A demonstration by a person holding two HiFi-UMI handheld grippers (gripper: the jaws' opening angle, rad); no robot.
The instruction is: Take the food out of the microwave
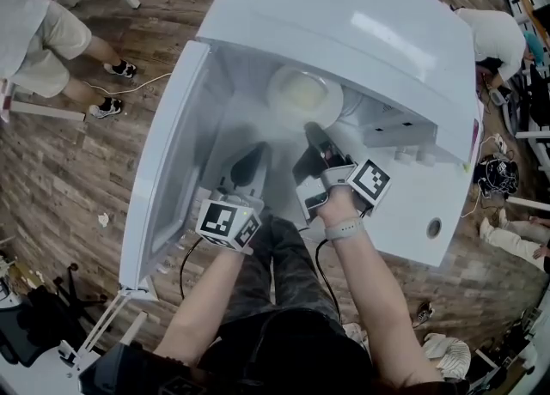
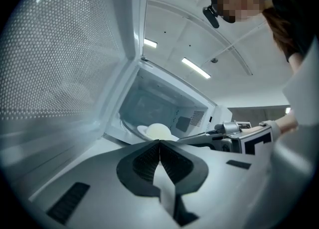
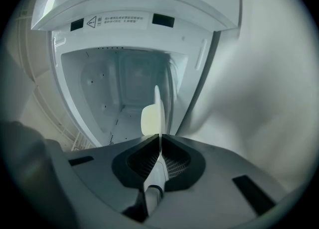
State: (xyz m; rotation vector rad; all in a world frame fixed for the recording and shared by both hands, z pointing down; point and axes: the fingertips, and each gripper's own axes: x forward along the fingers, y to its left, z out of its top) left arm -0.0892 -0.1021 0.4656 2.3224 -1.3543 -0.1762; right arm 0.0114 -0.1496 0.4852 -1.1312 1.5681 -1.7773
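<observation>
Right gripper [image 1: 315, 137] reaching into glossy white microwave [image 1: 344, 24], ribbed black jaws pinching thin rim of round white plate [image 3: 157, 101], which is showing edge-on between them. Smooth pale dome of food [image 1: 302, 91] sitting on that plate, inside cavity. Left gripper [image 1: 250, 164] hanging just outside by open door [image 1: 168, 153] with dotted mesh window, jaws pressing together, gripping nothing.

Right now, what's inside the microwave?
A white plate carrying pale food, its rim pinched by the right gripper's jaws. The plate covers whatever lies beneath it.
</observation>
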